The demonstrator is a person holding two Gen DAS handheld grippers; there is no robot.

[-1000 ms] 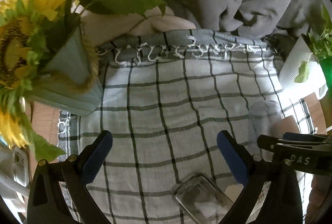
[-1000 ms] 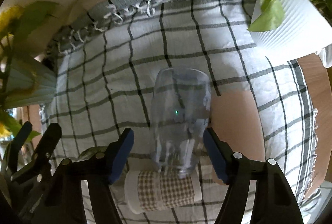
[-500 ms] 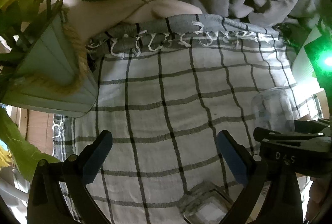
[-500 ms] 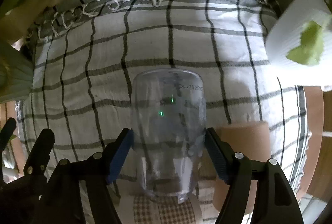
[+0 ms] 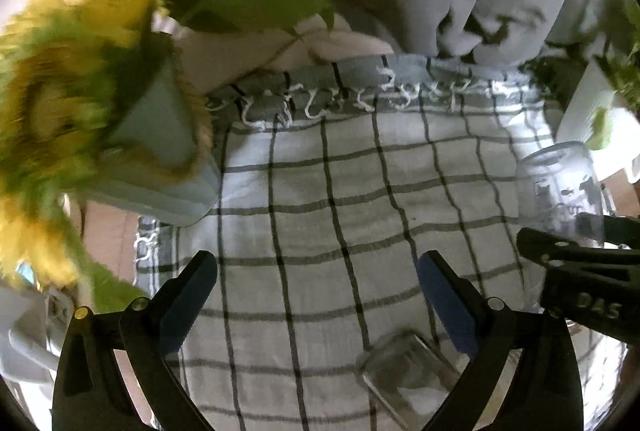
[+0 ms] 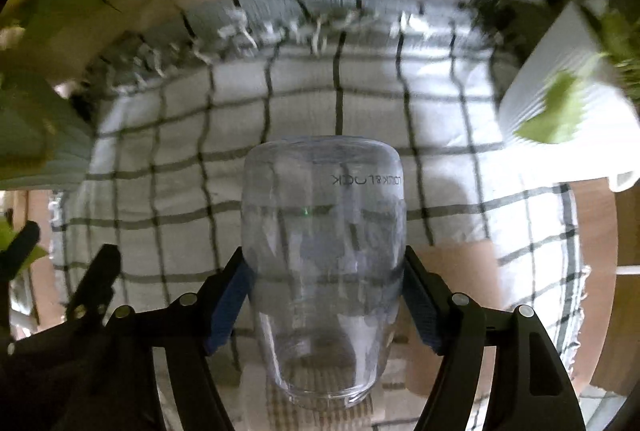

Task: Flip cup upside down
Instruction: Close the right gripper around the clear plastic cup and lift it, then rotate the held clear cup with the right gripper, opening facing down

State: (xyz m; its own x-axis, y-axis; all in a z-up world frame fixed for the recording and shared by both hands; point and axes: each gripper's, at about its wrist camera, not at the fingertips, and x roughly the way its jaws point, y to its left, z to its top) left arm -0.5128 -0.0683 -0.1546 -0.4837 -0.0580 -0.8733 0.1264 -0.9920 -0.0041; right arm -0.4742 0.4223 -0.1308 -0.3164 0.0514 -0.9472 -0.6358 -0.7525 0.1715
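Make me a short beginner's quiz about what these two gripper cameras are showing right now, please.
1. True or false: the right gripper has its fingers closed on the clear cup.
2. What does the left gripper hold?
A. the cup
B. nothing
C. a sunflower
3. What pattern does the cloth under the cup have?

Key:
1. true
2. B
3. Dark check lines on white

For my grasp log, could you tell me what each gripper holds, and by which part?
The right gripper holds the clear cup by its side walls, around mid-body. The left gripper is open and holds nothing.
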